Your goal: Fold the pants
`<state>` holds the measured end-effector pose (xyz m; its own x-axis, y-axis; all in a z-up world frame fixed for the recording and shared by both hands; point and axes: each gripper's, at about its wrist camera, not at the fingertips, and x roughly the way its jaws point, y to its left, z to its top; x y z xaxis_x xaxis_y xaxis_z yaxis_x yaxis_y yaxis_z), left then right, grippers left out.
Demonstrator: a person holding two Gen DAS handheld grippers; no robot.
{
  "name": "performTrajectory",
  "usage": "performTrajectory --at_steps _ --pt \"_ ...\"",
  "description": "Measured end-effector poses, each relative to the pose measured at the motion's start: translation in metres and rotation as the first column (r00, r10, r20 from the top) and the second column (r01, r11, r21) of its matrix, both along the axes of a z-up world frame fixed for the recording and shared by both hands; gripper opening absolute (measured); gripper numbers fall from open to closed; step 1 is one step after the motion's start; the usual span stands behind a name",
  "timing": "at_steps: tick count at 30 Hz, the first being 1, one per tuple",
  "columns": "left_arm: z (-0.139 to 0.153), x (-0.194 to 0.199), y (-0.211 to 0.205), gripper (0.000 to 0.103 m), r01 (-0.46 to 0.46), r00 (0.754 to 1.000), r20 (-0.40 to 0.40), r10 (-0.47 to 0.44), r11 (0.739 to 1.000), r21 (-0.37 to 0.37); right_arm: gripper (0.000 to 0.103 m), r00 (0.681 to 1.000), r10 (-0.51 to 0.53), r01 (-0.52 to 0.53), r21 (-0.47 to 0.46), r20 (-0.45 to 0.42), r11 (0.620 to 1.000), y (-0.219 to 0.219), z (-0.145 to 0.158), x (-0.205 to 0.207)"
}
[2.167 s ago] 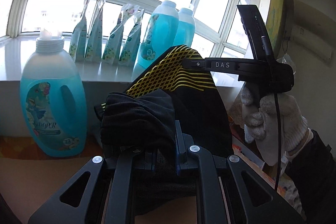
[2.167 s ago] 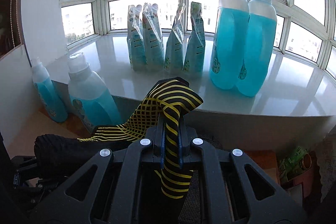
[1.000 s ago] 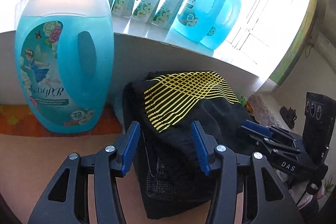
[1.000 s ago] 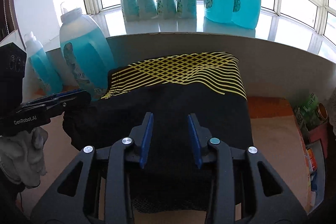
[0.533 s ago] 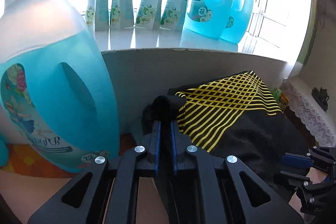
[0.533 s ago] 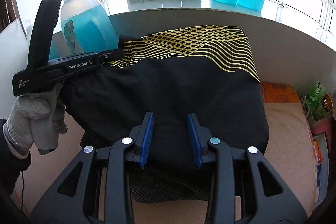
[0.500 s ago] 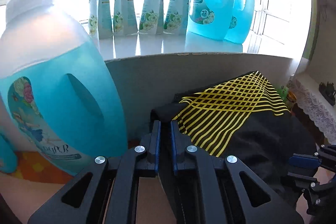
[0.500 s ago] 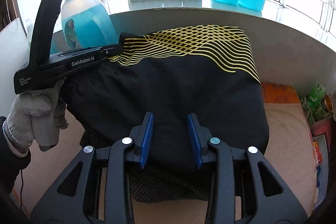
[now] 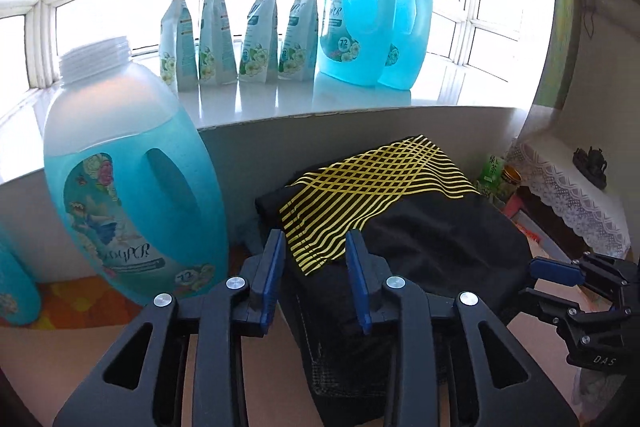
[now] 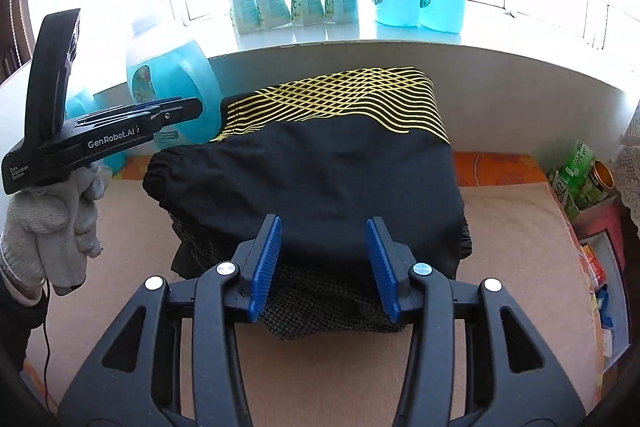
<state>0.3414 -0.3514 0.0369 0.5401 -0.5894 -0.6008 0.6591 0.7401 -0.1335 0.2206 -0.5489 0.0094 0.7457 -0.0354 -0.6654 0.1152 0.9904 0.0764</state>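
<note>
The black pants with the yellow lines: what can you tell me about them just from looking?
The pants lie folded into a compact, roughly square bundle on the tan surface below the window ledge. They are black and soft, with a yellow criss-cross print along the far edge, a gathered hem at left and mesh lining showing underneath. Neither open gripper holds them.

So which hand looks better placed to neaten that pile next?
Probably the right. The right gripper sits open, squarely at the near edge of the folded pants. The left gripper, also open, is off at their side corner, beside the detergent jug.

Black claws, blue pads, white glove
</note>
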Motion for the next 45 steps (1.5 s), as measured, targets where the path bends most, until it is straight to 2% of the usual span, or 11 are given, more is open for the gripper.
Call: performTrajectory --at_steps 2,10,15,17,21,23,26,33,35,40,45 --pt "0.008 -0.02 0.009 0.039 0.033 0.999 -0.009 -0.033 0.999 -0.023 0.055 0.999 -0.022 0.023 -0.037 0.027 0.999 0.007 0.01 -0.021" --pt "0.029 -0.1 0.054 0.055 0.103 0.995 0.017 -0.102 0.993 -0.057 0.077 0.986 -0.122 0.135 -0.11 0.117 0.985 0.035 0.039 -0.103" --pt "0.031 -0.141 0.081 0.062 0.102 0.994 0.042 -0.1 0.993 -0.058 0.081 0.977 -0.161 0.179 -0.131 0.141 0.975 0.05 0.044 -0.14" --pt "0.03 -0.154 0.094 0.065 0.095 0.995 0.034 -0.093 0.993 -0.068 0.086 0.974 -0.17 0.192 -0.15 0.148 0.97 0.058 0.044 -0.153" --pt "0.025 -0.177 0.117 0.069 0.073 0.997 0.037 -0.071 0.996 -0.058 0.09 0.967 -0.187 0.217 -0.177 0.174 0.96 0.075 0.044 -0.177" --pt "0.023 -0.19 0.13 0.072 0.057 0.997 0.045 -0.055 0.997 -0.059 0.096 0.964 -0.185 0.22 -0.185 0.188 0.958 0.085 0.044 -0.189" --pt "0.02 -0.207 0.149 0.075 0.034 0.998 0.058 -0.03 0.997 -0.071 0.098 0.96 -0.185 0.229 -0.205 0.212 0.952 0.102 0.042 -0.207" --pt "0.01 -0.244 0.18 0.076 0.015 0.998 0.059 -0.01 0.997 -0.079 0.102 0.957 -0.175 0.227 -0.221 0.231 0.949 0.138 0.037 -0.229" --pt "0.007 -0.254 0.187 0.08 0.008 0.998 0.064 -0.003 0.997 -0.075 0.102 0.956 -0.176 0.228 -0.215 0.233 0.95 0.147 0.034 -0.234" --pt "0.002 -0.274 0.201 0.08 -0.023 0.996 0.089 0.028 0.998 -0.066 0.102 0.95 -0.197 0.244 -0.184 0.241 0.952 0.163 0.026 -0.248" --pt "-0.006 -0.285 0.212 0.081 -0.059 0.995 0.073 0.064 0.996 -0.071 0.103 0.941 -0.24 0.281 -0.158 0.239 0.947 0.168 0.017 -0.258"
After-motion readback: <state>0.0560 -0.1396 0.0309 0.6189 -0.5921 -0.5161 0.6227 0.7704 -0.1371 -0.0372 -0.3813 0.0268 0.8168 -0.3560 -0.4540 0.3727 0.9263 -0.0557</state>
